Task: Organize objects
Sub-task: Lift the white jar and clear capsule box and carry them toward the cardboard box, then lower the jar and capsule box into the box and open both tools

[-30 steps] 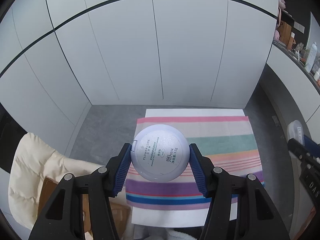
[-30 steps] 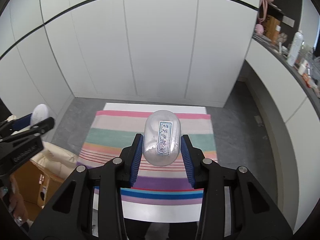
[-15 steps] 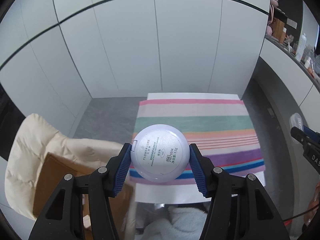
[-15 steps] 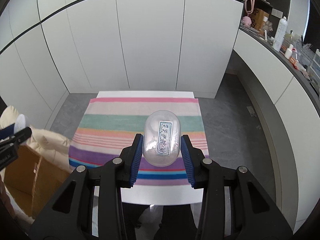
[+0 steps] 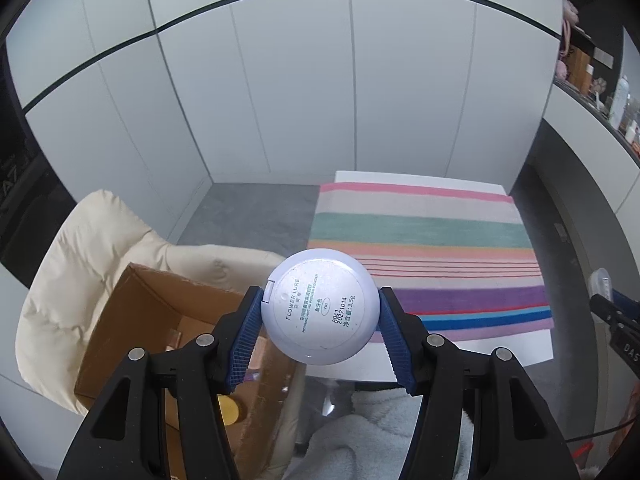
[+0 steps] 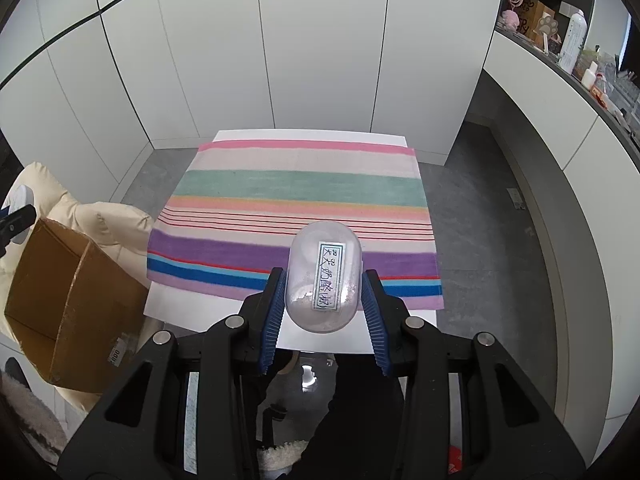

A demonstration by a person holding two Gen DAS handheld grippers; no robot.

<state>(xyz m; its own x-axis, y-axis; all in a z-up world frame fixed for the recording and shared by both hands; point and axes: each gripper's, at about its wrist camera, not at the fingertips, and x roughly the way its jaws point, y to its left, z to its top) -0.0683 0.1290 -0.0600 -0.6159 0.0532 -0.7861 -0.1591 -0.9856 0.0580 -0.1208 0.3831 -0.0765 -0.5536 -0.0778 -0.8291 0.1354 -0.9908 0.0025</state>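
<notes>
Though tilted, "FLOWER LURE" compact [image 5: 320, 306]

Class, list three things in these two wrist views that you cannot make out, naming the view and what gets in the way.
1. Left wrist view: most of the inside of the cardboard box, covered by the left gripper and its round compact.
2. Right wrist view: the contents of the clear capsule in the right gripper, blurred by its cloudy shell and label.
3. Both views: items on the far-right shelf, too small.
</notes>
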